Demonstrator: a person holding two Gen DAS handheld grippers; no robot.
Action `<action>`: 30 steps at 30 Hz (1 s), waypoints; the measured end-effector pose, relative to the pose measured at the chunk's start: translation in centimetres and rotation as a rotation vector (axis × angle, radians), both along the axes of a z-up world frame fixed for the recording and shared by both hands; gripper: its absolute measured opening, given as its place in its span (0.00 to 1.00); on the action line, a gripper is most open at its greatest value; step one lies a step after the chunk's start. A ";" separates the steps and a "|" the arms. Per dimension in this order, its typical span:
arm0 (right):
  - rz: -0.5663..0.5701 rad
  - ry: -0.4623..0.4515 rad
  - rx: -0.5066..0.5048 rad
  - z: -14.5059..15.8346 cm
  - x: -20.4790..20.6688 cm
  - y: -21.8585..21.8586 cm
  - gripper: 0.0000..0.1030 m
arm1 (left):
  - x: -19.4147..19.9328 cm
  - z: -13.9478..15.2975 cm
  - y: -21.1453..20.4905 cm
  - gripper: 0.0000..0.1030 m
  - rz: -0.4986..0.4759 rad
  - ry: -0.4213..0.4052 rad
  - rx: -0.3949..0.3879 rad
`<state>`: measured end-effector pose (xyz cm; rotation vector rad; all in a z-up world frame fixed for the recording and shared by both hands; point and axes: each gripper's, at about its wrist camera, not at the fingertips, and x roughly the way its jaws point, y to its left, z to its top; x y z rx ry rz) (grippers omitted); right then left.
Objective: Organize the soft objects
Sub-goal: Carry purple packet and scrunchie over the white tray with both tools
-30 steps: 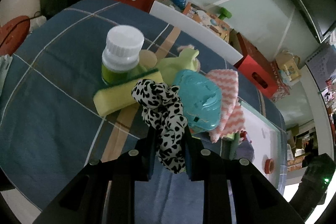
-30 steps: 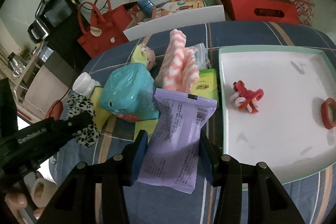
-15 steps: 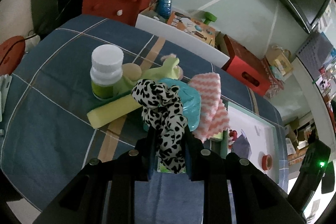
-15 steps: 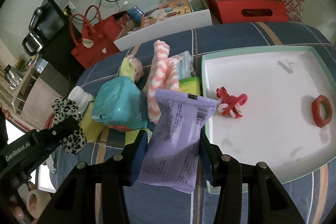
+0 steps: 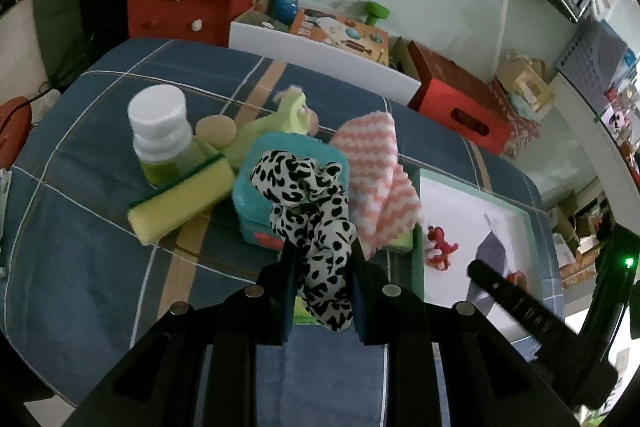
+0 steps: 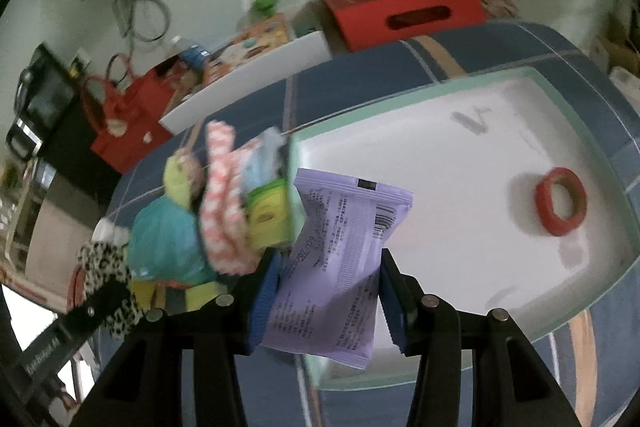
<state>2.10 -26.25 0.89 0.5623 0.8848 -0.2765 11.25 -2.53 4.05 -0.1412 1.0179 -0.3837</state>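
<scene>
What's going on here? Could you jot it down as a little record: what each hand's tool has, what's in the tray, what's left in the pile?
left tool: shut on spotted scrunchie
right tool: shut on purple packet
tray: red ring, red-and-white knotted toy
pile on blue cloth: white-capped bottle, yellow sponge, teal pouch, pink zigzag cloth
</scene>
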 end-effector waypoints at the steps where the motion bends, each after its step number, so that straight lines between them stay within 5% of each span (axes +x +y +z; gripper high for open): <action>1: -0.013 0.002 0.000 0.0 -0.1 -0.4 0.49 | 0.0 -0.1 -0.2 0.23 -0.006 0.003 0.002; 17: -0.288 -0.002 0.066 -0.4 -2.3 -10.1 0.49 | 0.0 -0.4 -7.9 0.23 -0.163 0.004 0.103; 30: -0.385 -0.007 0.048 -1.4 -2.9 -13.3 0.51 | 0.4 -0.4 -15.8 0.23 -0.307 -0.060 0.140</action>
